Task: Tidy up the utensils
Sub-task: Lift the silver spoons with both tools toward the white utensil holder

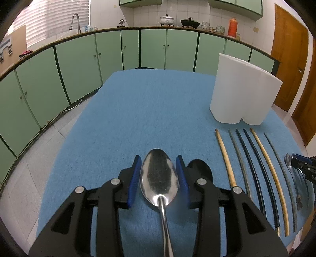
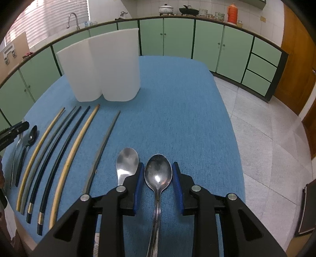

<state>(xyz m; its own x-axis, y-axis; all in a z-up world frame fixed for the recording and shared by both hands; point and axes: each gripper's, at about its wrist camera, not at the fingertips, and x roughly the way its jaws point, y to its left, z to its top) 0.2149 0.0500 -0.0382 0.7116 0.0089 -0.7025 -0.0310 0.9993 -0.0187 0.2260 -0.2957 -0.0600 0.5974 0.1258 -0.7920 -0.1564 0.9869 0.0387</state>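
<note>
Left hand-held gripper (image 1: pixel 159 174) spread wide around a shiny spoon (image 1: pixel 159 179) lying on the blue table (image 1: pixel 138 110), right hand-held gripper (image 2: pixel 157 182) wide apart around a darker spoon (image 2: pixel 158 174), chopsticks (image 2: pixel 67 156) in a row between them, white holder (image 2: pixel 102 67) standing behind

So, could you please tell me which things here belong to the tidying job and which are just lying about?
Job: steel spoons, pale spoon, black spoon, chopsticks, white holder.

Lying about: pots, orange bottle, tap on the far counter.
</note>
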